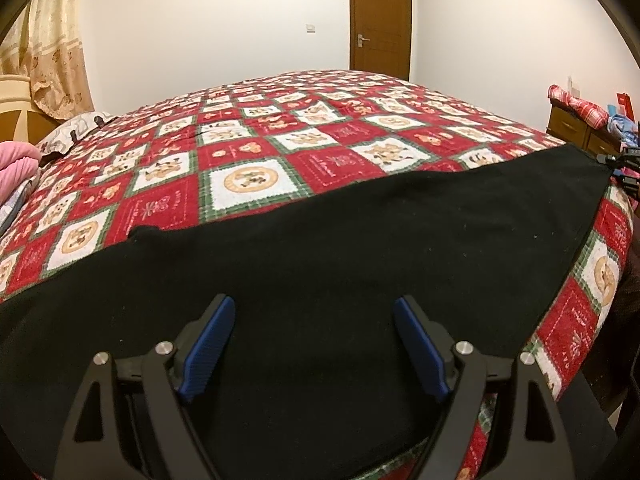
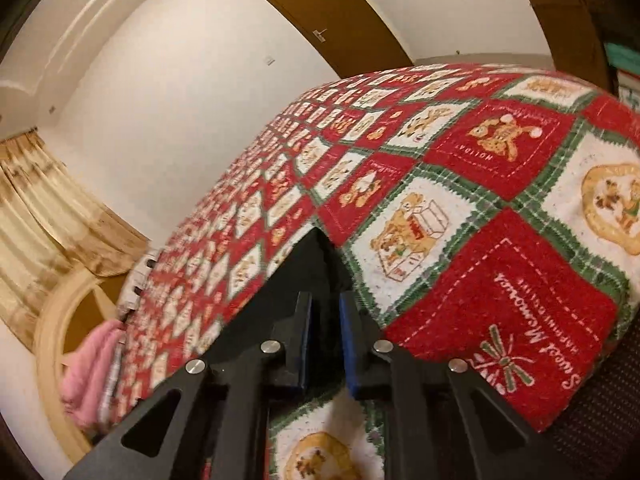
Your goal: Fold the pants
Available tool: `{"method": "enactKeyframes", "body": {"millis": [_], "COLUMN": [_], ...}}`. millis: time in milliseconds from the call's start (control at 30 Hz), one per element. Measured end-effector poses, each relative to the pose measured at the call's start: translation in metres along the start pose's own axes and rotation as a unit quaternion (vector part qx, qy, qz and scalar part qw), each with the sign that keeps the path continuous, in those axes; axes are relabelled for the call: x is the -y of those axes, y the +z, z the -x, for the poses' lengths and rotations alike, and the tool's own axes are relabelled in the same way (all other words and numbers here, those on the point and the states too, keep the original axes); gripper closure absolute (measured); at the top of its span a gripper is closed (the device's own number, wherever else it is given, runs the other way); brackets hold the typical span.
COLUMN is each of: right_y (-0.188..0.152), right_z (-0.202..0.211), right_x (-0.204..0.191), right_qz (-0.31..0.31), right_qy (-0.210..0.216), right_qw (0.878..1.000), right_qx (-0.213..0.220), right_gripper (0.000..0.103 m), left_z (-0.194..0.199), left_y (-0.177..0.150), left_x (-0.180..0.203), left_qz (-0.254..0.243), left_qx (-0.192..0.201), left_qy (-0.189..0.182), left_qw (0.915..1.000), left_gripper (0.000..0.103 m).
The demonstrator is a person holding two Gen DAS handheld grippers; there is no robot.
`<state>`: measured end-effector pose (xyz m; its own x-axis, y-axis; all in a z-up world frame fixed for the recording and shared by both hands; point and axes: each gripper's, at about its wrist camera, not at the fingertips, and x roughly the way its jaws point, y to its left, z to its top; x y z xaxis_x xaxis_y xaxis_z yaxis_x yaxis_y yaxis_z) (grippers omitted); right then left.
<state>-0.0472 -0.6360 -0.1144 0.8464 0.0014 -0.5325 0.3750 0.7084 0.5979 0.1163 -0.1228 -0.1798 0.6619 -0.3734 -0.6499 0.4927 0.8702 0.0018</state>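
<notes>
My left gripper [image 1: 314,344] hovers low over the black pants [image 1: 320,248], its blue pads spread wide with nothing between them; the pants lie flat along the near edge of the bed, stretched across the red patchwork quilt [image 1: 256,152] from its left side to its right; my right gripper [image 2: 325,334] has its pads drawn almost together on a peaked corner of the black cloth at the right end, and in the left wrist view that same tool shows small at the far right tip of the garment.

I judge the pants soft, limp and light, likely to sag and crease wherever unsupported; the cloth looks matte and should not slip from ribbed pads; the best holds seem to be the corners and edges, so my left gripper wants the edge of the garment at its left end, matching the corner the right one has, not the middle of the fabric beneath it.

Left of the quilt lie a pink blanket [image 1: 18,164], a grey patterned pillow [image 1: 74,132] and a cream curtain [image 1: 52,48]; beyond the quilt stands a brown door [image 1: 380,20]; right of the quilt a wooden dresser [image 1: 576,130] carries heaped clothes; none of these touches the pants, and the quilt beyond them offers room to fold; only the quilt's nap may drag at the cloth.
</notes>
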Motion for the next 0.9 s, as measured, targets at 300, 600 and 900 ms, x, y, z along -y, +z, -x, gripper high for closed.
{"method": "enactKeyframes", "body": {"millis": [300,600,900], "right_y": [-0.002,-0.008,-0.032], "right_z": [0.012,0.025,0.030], "right_x": [-0.022,-0.075,-0.164], "right_qz": [0.030,0.107,0.209], "right_qy": [-0.005,-0.016,0.012], "right_qw": [0.999,0.993,0.976], "right_qx": [0.028,0.049,0.052], "right_gripper": [0.095,0.096,0.096], "left_z": [0.001,0.009,0.017], "left_y": [-0.001,0.000,-0.004], "left_x": [-0.001,-0.014,-0.041], "left_qz": [0.003,0.031,0.069], "left_qx": [-0.001,-0.004,0.002], "left_qy": [-0.001,-0.008,-0.005], "left_qw": [1.0000,0.9995,0.9976], "left_gripper": [0.018,0.018,0.018]}}
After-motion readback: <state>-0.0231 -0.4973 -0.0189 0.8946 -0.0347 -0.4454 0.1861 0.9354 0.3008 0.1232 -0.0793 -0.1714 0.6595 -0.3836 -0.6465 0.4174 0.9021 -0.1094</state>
